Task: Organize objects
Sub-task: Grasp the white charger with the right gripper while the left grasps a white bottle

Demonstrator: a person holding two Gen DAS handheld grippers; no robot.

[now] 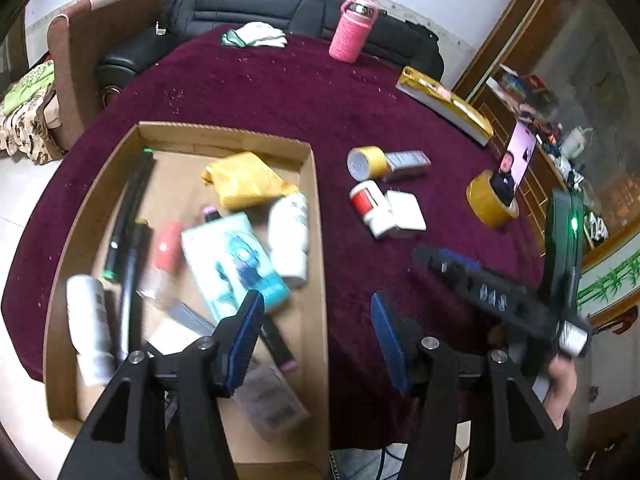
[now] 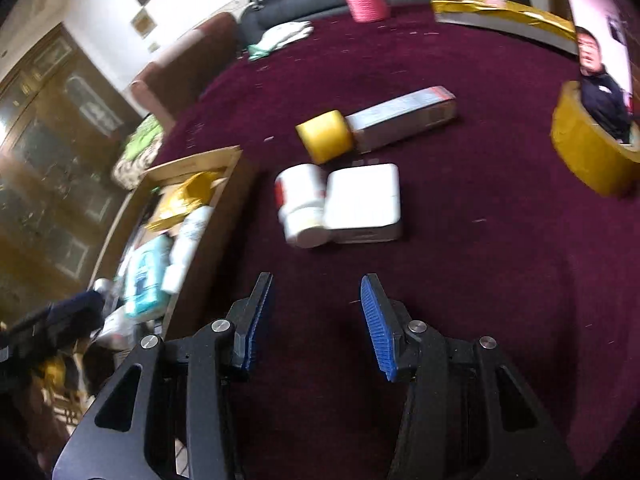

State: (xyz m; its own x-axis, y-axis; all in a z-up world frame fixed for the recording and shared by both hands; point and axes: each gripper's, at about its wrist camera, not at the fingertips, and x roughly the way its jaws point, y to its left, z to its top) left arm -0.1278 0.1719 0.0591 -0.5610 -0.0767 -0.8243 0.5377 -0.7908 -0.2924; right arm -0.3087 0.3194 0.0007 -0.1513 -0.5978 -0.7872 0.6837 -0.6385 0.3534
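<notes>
A plush maroon cloth [image 1: 280, 92] covers the round table; on it sits a shallow corrugated cardboard tray [image 1: 318, 240], rectangular and open-topped. Inside lie a white plastic bottle [image 1: 289, 236] with its long axis running away from the camera, a glossy teal carton [image 1: 234, 260] lying slantwise, a crinkled yellow pouch [image 1: 244, 180], and a slim black tube [image 1: 130, 216] along the left wall. The left gripper [image 1: 316, 340] hovers over the tray's right wall, its ribbed blue pads [image 1: 246, 336] spread apart with nothing between them. The right gripper [image 2: 316, 320] hangs above bare cloth, likewise released and empty. Ahead of it, well apart, a squat white jar [image 2: 300, 204] with a red label lies on its side touching a flat white box [image 2: 364, 200] with rounded corners. Beyond them a yellow tape roll [image 2: 326, 136] butts against a long grey carton [image 2: 404, 118] that points up and right. A wider amber tape ring [image 2: 588, 156] stands at the right, a phone [image 2: 604, 44] propped inside it.
</notes>
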